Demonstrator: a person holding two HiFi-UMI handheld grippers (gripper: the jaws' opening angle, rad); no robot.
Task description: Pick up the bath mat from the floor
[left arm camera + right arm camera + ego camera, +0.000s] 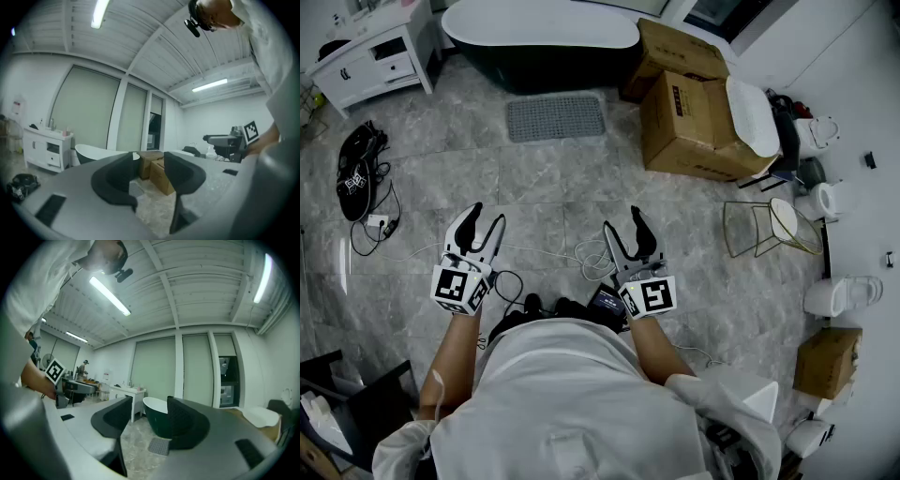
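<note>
- Person stands mid-room on the tiled floor (534, 187), one gripper in each hand, both held out forward at about waist level.
- Left gripper (486, 217): jaws stand well apart. Its own view shows only open air and the room between them. Holds nothing.
- Right gripper (623, 221): jaws spread wide, a little wider than the left by the look of it. Nothing between them; empty.
- Bath mat (556, 117): grey, rectangular, textured, lying flat on the floor just in front of the dark bathtub (539, 33). No corner looks folded or lifted.
- Cardboard boxes (689, 122) stand to the mat's right, near it but not touching.
- Key relation: the mat lies straight ahead of both grippers and well apart from them, with bare tile between.
- Sideways, it sits roughly between the two grippers, so neither hand is clearly nearer.
- Long axis of the mat runs left to right, parallel to the tub's side. Its near long edge faces the person squarely.
- Pointing: the right gripper view has the mat low in the gap between its jaws. The left gripper view aims more toward the boxes.
- Judgement: approach not yet begun. The next move calls for stepping forward and reaching down to that near edge.
- Loose cables (591, 258) on the floor by the feet could snag a step.
</note>
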